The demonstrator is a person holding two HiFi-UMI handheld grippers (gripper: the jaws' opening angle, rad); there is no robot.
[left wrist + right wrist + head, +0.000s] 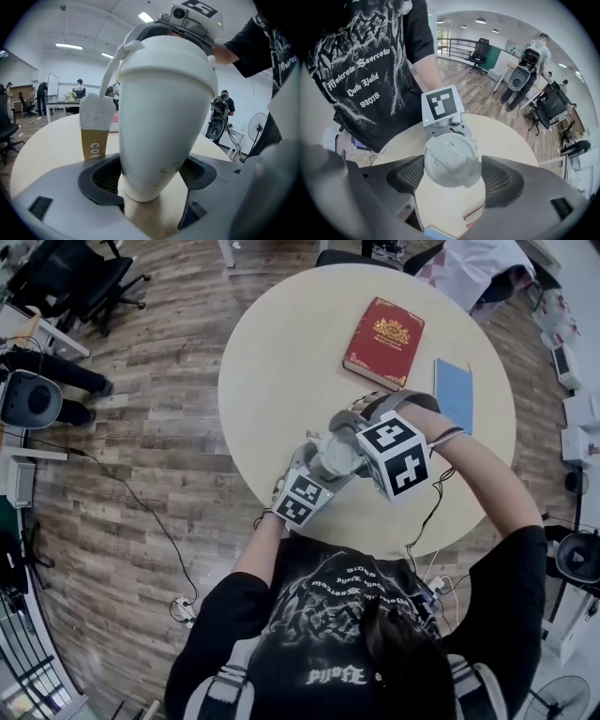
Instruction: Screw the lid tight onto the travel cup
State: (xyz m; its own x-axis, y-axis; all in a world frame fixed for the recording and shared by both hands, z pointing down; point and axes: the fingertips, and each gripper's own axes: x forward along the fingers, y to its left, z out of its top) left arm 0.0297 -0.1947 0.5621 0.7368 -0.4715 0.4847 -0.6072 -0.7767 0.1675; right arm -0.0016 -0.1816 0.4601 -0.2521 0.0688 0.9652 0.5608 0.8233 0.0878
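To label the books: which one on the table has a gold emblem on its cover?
The red book; the blue book beside it has a plain cover.

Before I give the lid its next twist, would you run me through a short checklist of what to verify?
1. The left gripper holds the travel cup low on its body: ok, it is gripped on both sides.
2. The right gripper is on the lid from above: ok, it is closed against the rim.
3. The lid sits level on the cup: ok, the seam looks even in the left gripper view.
4. The lid is fully tight: cannot tell.
5. The hanging tag is clear of both grips: ok, it hangs beside the cup.
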